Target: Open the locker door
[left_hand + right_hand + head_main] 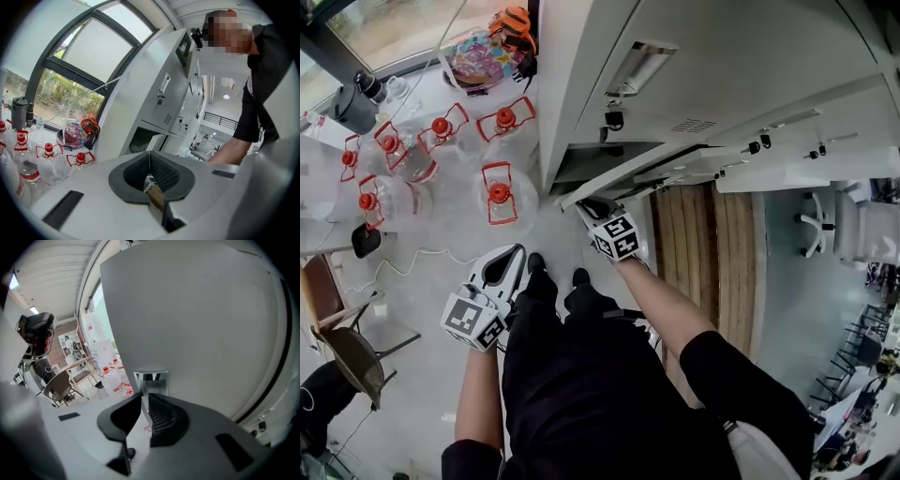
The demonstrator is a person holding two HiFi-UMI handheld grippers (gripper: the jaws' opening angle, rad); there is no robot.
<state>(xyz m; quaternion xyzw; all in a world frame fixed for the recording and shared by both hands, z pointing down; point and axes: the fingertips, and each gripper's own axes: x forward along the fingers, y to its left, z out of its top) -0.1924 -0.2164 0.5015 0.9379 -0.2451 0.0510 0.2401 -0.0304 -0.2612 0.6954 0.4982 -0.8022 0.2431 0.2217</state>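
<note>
Right tongs (143, 398) pinched on shiny chrome handle (151, 377) of pale grey metal locker door (197, 319), left tongs (150, 153) closed, empty.

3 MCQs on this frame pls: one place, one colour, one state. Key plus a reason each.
1. The clear plastic water jugs stand:
A) on the floor beside the grey metal lockers
B) inside a locker
C) on a chair

2. The jugs' caps are:
A) blue
B) red
C) white

3. The right gripper is:
A) open in mid-air
B) shut on the chrome handle of the locker door
C) holding a jug

Key:
1A, the head view shows them on the floor.
2B, the visible caps are red.
3B, its pads pinch the handle.
</note>
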